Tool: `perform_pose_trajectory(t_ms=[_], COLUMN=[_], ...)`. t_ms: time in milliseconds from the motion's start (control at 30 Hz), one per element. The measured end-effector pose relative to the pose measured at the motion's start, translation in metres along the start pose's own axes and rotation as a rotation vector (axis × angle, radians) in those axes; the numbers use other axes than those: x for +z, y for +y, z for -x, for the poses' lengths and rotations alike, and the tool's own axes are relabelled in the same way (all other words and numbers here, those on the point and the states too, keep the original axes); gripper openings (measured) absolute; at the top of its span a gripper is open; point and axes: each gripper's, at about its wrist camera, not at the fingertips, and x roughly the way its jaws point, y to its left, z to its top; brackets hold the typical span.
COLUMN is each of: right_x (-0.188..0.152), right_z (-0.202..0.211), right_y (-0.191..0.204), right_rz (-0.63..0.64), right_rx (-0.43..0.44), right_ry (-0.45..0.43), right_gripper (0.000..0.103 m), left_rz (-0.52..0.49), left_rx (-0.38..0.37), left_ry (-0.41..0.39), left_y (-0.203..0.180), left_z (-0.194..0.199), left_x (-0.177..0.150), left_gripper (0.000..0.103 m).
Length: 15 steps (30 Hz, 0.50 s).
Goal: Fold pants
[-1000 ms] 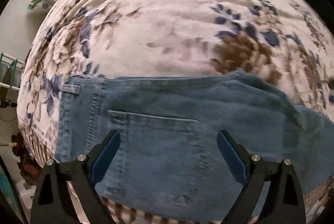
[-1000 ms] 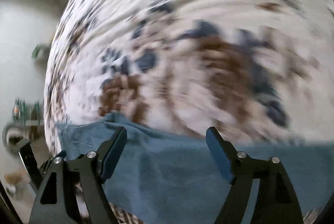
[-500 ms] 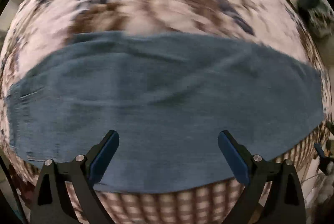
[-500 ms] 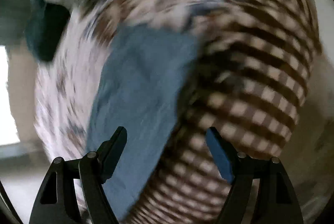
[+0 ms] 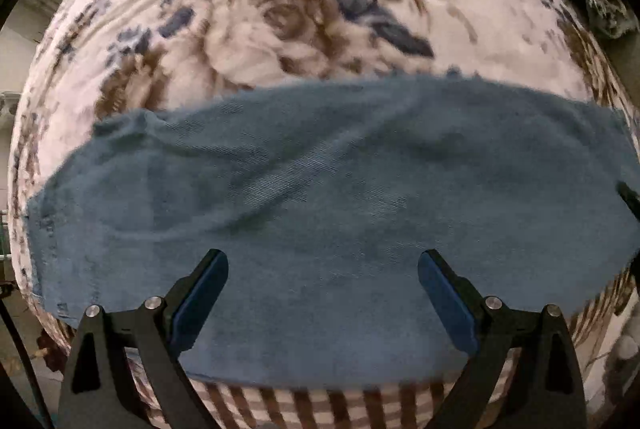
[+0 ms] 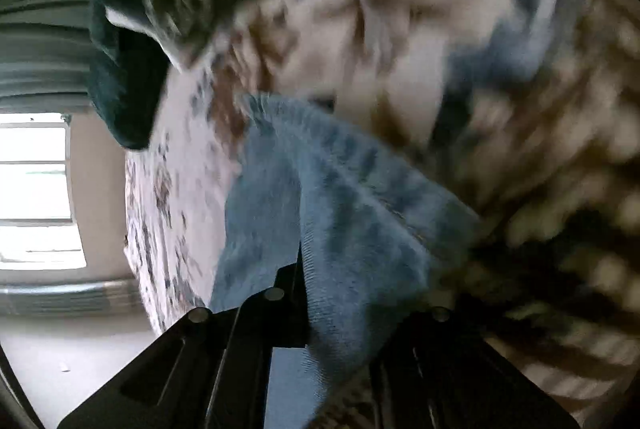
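Note:
Blue denim pants point(image 5: 320, 213) lie flat across the near edge of a bed with a floral cover point(image 5: 288, 13). My left gripper point(image 5: 322, 293) is open and empty, its blue-padded fingers hovering over the leg fabric near the bed's front edge. In the right wrist view my right gripper point(image 6: 344, 309) is shut on the leg end of the pants point(image 6: 352, 221), with denim bunched between its black fingers and lifted off the bed. The view is blurred.
A brown checked sheet point(image 5: 328, 401) hangs at the bed's front edge. Dark green cloth point(image 6: 132, 41) lies at the far end of the bed. A window point(image 6: 32, 189) and pale wall are beyond.
My right gripper has swung round to the leg end and closed on the denim. My left gripper has moved along the pants from the back pocket to the plain leg fabric.

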Motion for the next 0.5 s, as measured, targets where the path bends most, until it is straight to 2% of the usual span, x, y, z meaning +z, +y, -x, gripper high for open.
perform_pose_trajectory(t_ms=[67,133,200,233,267,300,367,467,500], right_x=[0.002,0.005,0.010,0.011,0.011,0.007,-0.008,-0.043,-0.055], right_z=[-0.004,-0.023,-0.031,-0.027,-0.018,-0.009,0.007,0.008,0.004], right_y=[-0.010,-0.021,-0.025,-0.020,-0.008,0.006,0.054,0.131,0.154], right_rz=[-0.024,-0.042,-0.084,-0.086,-0.053,-0.005,0.143,0.363,0.415], right_rx=[-0.020,-0.051,-0.059,-0.086,-0.150,-0.214,-0.363,-0.570,-0.578], right_ry=[0.027,0.104,0.171,0.193,0.199,0.205,0.209,0.256,0.269], right_gripper=[0.006,0.011,0.021,0.035,0.057,0.065,0.067,0.067,0.067], left_rz=[0.031,0.063,0.103,0.119,0.139,0.156,0.204,0.272,0.287], left_rx=[0.008,0.017,0.036,0.040,0.056,0.073,0.090,0.127,0.128], left_ry=[-0.006,0.012,0.026,0.027,0.030,0.033,0.034,0.040,0.041], left_y=[0.010,0.022,0.045,0.058,0.075,0.090,0.129,0.190,0.206], left_z=[0.002,-0.001,-0.002,-0.003,-0.003,-0.001,0.003,0.004,0.000], left_x=[0.003,0.004,0.001,-0.001,-0.003,-0.002,0.000,0.009,0.011], left_gripper=[0.097,0.097,0.097,0.097,0.097,0.097,0.097,0.097,0.097])
